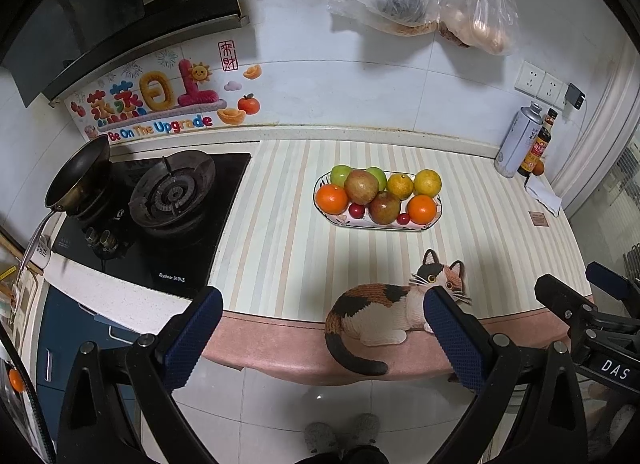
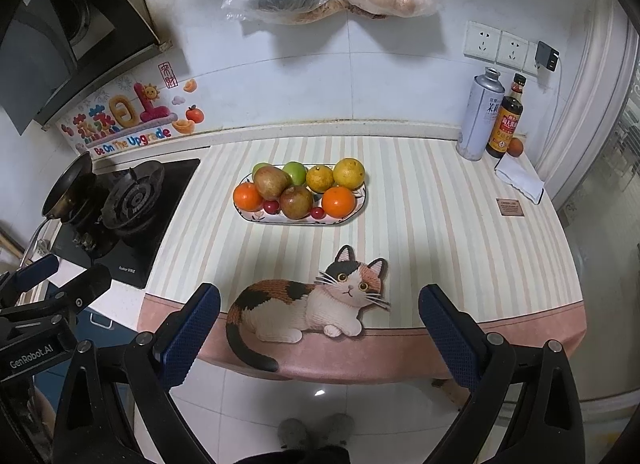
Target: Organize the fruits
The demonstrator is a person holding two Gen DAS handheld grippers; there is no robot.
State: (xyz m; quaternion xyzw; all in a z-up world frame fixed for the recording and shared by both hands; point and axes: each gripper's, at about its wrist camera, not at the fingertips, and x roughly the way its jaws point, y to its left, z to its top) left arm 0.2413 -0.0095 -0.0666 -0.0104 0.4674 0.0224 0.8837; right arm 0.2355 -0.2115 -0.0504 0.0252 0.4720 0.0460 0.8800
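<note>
Two grippers hang in front of my counter, both with fingers spread wide and holding nothing: my left gripper (image 1: pixel 324 338) and my right gripper (image 2: pixel 320 334). Well ahead of them, the oval plate (image 2: pixel 298 221) sits on the striped mat (image 2: pixel 420 224), heaped with oranges, green and brown fruits, and small red ones.

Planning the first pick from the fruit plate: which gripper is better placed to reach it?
Probably the left gripper, marginally: the oval patterned ceramic plate heaped with fruit sits almost straight ahead between its open fingers, while for the right gripper it lies slightly off to the left. Both hover empty, short of the counter.
</note>
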